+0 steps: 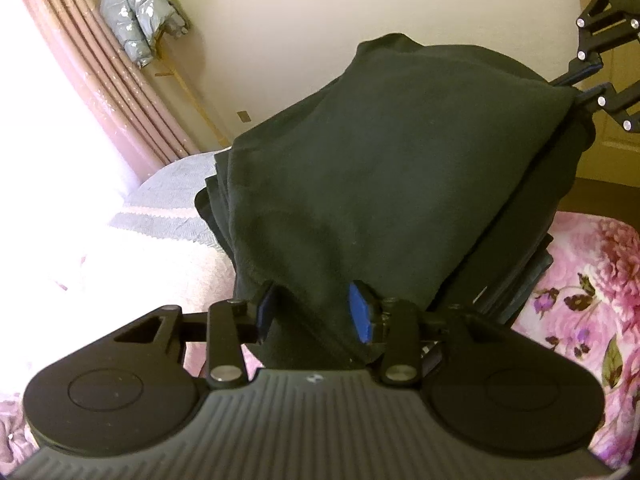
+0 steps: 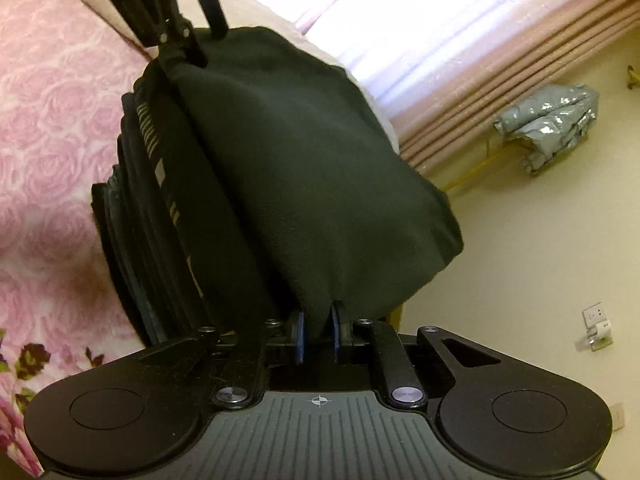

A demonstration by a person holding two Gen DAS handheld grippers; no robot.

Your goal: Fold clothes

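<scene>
A dark folded garment [image 1: 380,168] hangs stretched between my two grippers, above a stack of dark folded clothes [image 1: 520,280]. My left gripper [image 1: 316,312] has its blue pads [image 1: 360,312] wide apart, with the garment's near edge lying between them. My right gripper [image 2: 318,332] is shut on the garment's other edge [image 2: 312,184]. In the left wrist view the right gripper [image 1: 576,92] shows at the garment's far right corner. In the right wrist view the left gripper [image 2: 188,44] shows at the top, by the far end. The stack [image 2: 160,216] lies left of the garment there.
A pink rose-patterned bedspread [image 2: 52,128] lies under the stack and shows at the right of the left wrist view [image 1: 584,288]. A grey-white blanket [image 1: 168,204] lies beyond. Pink curtains [image 2: 500,64], a silver puffer jacket [image 2: 552,128] and a cream floor are behind.
</scene>
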